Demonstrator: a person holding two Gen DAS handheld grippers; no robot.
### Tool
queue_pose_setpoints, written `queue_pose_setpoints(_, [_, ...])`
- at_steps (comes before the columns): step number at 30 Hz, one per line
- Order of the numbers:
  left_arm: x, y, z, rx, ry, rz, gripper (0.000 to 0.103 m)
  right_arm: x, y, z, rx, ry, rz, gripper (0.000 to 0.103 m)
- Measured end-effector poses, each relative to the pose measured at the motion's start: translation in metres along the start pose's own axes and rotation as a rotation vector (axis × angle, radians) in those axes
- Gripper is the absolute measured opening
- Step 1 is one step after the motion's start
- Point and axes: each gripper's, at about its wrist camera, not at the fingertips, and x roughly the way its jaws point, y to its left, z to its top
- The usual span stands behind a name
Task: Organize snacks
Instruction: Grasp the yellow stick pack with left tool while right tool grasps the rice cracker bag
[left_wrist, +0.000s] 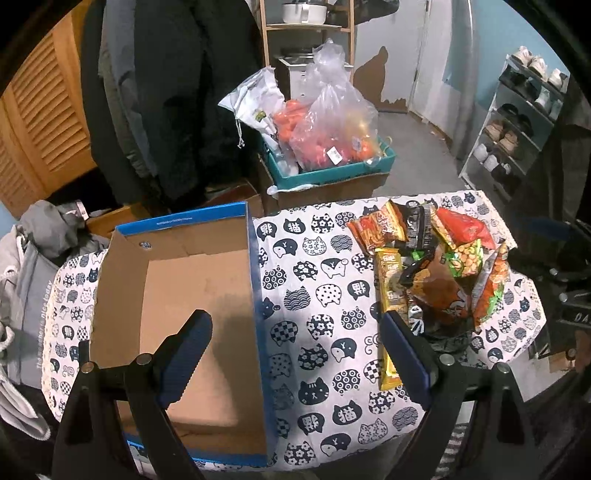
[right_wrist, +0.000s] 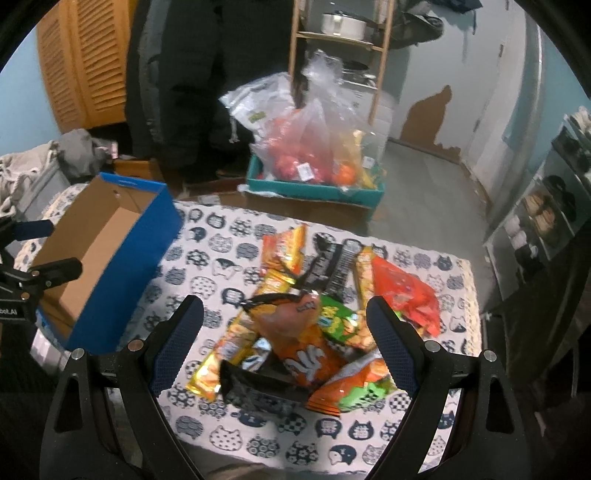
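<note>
in the left wrist view the left claw (left_wrist: 297, 343) hangs spread wide with nothing between its blue-padded fingers (left_wrist: 186, 360), one over the lower left of the frame above the blue cardboard box (left_wrist: 255, 266), the other lower right just beside a gold snack bar (left_wrist: 388, 295); it touches neither as far as can be seen. the box sits at the left of the surface, its brown inside bare, with white print along its blue rim too small to read. right of it the cat-print cloth (left_wrist: 314, 280) covers the surface, some cats carrying chinese characters. the snack pile (left_wrist: 436, 266) lies at the right of the frame: orange, green, red and black packets heaped on one another, their lettering not legible. in the right wrist view the right claw (right_wrist: 286, 339) is likewise wide apart and grips nothing, its fingers (right_wrist: 177, 345) framing the snack pile (right_wrist: 314, 314) from the lower middle, an orange packet (right_wrist: 299, 332) uppermost between them; contact cannot be told. at far left there the other tool shows part of a label ending "ai". beyond the surface, upper middle, a teal box (right_wrist: 314, 190) holds clear plastic bags of red and orange produce (right_wrist: 314, 147); dark coats hang upper left beside louvred wooden doors (right_wrist: 88, 62), and a shoe rack (left_wrist: 517, 118) stands at the right.
</note>
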Motion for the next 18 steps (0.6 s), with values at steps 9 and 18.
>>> queue_pose_setpoints(9, [0.021,-0.016,0.013,0.018,0.042,-0.033,0.094,0.001,-0.038,-0.012,0.067,0.040,-0.088,0.088])
queue_pose_setpoints(18, [0.042,-0.040,0.027,0.064,0.078,-0.039,0.094,0.023,-0.073,-0.034,0.140,0.131,-0.142,0.088])
